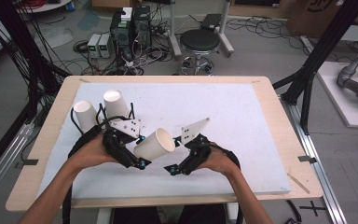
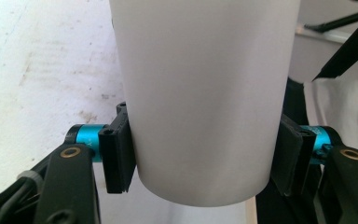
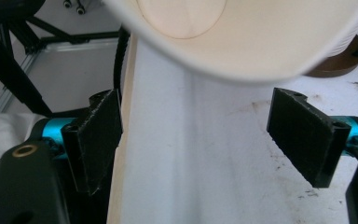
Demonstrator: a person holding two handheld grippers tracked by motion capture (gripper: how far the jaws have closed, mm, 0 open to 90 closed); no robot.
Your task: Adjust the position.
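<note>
— What is the left tool [image 1: 142,164] doing?

— It is pinching a white paper cup [image 1: 154,144]. In the left gripper view the two black pads [image 2: 116,158] press on both sides of the cup [image 2: 200,98], down near its closed bottom.

— How is the cup sitting?

— It is tipped on its side and held up off the counter [image 1: 242,121]. Its open mouth points toward the right tool [image 1: 172,170].

— And the right tool?

— It is spread wide and holds nothing. In the right gripper view its pads [image 3: 303,133] stand far apart, and the cup's open rim [image 3: 242,37] is just above and ahead of them, not touching.

— Where is all this on the counter?

— Near the front edge, about the middle. The two tools are close together, with the cup above and between them.

— Whose hands are these?

— A person's. The left hand [image 1: 91,151] and the right hand [image 1: 219,161] come in from the front edge of the counter.

— Are there more cups?

— Yes, two. One white cup [image 1: 85,114] stands upside down near the left edge. Another upside-down cup [image 1: 115,102] stands just beside it, a bit farther back. Both are near the left tool but not touching it.

— What is past the counter?

— A black stool [image 1: 199,42] on the floor behind the back edge.
</note>
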